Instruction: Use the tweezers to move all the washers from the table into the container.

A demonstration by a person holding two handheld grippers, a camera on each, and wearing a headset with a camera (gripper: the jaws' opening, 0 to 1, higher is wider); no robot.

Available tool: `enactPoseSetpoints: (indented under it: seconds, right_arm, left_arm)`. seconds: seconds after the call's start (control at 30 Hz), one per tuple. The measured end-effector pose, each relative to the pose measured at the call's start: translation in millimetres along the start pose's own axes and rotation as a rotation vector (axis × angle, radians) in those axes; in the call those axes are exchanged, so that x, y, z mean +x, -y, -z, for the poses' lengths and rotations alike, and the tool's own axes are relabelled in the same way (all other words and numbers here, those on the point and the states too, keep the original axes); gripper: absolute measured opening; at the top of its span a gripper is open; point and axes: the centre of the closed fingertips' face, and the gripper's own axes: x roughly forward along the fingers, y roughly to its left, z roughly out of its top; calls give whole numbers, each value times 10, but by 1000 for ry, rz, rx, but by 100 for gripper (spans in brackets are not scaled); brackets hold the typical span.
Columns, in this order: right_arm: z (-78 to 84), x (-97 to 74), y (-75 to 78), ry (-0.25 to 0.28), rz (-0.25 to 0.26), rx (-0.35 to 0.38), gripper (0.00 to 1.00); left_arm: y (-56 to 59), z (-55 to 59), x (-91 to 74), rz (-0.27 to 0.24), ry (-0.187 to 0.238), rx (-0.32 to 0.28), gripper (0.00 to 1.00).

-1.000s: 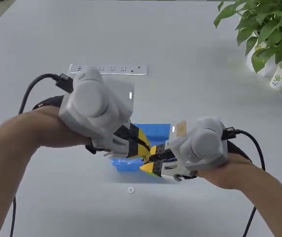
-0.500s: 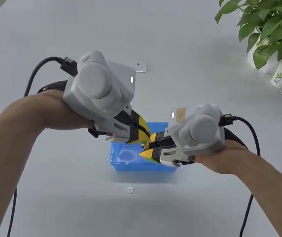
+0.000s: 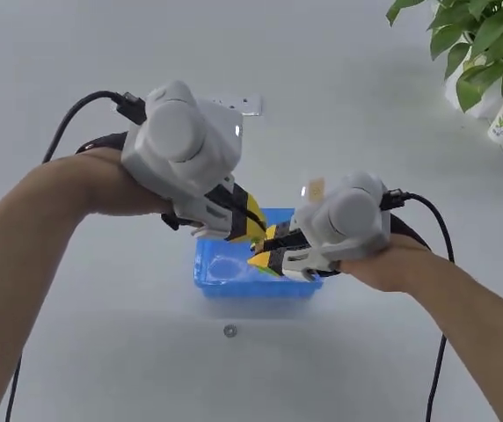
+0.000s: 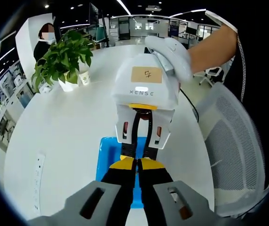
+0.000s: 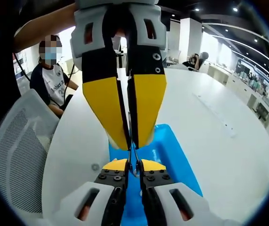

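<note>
Tweezers (image 5: 132, 156) lengthwise between facing jaws — left gripper (image 4: 137, 163), right gripper (image 5: 133, 165) clenched on them, over container (image 3: 234, 286)

In the head view, the left gripper (image 3: 253, 230) and right gripper (image 3: 267, 255) cover the upper right part of the blue container (image 3: 234, 274). A power strip (image 3: 250, 105) at upper centre is mostly hidden behind the left gripper. A potted plant (image 3: 480, 44) is cut off at the upper right corner. In the right gripper view, the tweezers (image 5: 132, 157) are a thin metal sliver between the jaws, and their tips are too fine to make out.
</note>
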Motion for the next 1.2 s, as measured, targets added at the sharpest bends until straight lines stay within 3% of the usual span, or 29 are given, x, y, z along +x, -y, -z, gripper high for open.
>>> enactPoseSetpoints:
  seconds: [0.57,1.2]
  right_arm:
    - [195,170,25,-42,-31,29,11]
    - [282,216,56,-62,-48,50,12]
  left_arm:
    - [-44,181,174,13,-9,-26,6]
    - [-82,232,245,9,-13,-36,6]
